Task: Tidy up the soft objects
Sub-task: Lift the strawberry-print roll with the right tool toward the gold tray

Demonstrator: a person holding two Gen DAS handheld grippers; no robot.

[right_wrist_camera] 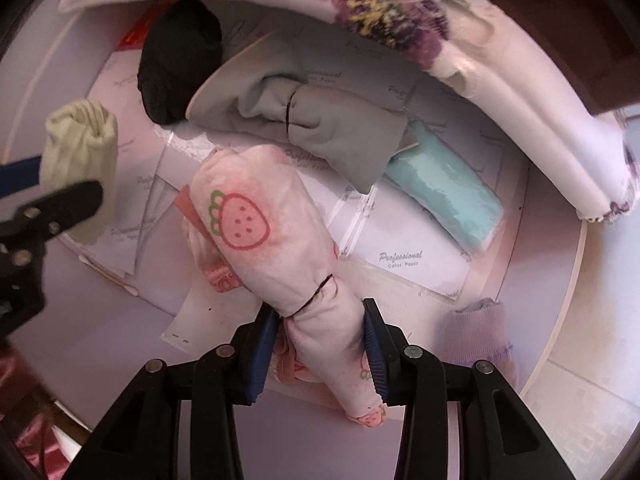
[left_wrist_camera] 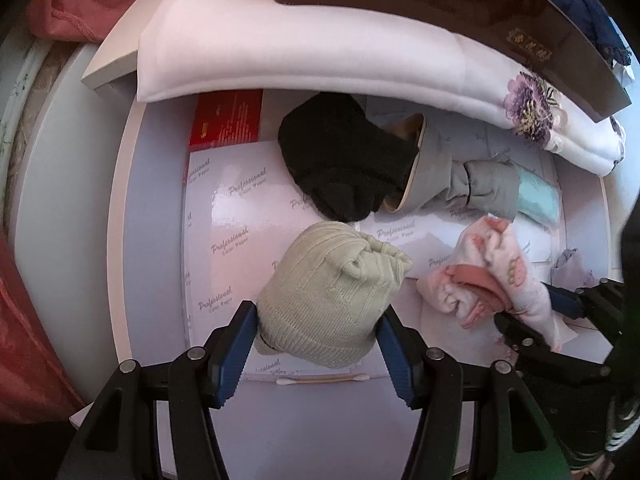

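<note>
A pale green knit bundle (left_wrist_camera: 328, 292) hangs over the white drawer (left_wrist_camera: 152, 208), and my left gripper (left_wrist_camera: 316, 320) is shut on its lower end. The same bundle (right_wrist_camera: 80, 160) shows at the left edge of the right wrist view. A pink bundle printed with strawberries (right_wrist_camera: 256, 224), tied with a black band, is pinched near its tied end by my right gripper (right_wrist_camera: 320, 316), which is shut on it. In the left wrist view that pink bundle (left_wrist_camera: 480, 272) is at the right, level with the green one. Both grippers point down.
The drawer floor is lined with paper packs (left_wrist_camera: 236, 200). On them lie a black knit item (left_wrist_camera: 336, 160), a grey tied bundle (right_wrist_camera: 320, 128), a teal packet (right_wrist_camera: 444, 196), a lilac sock (right_wrist_camera: 476, 336) and a cotton swab (left_wrist_camera: 320, 379). A white floral quilt (left_wrist_camera: 320, 40) overhangs the far side.
</note>
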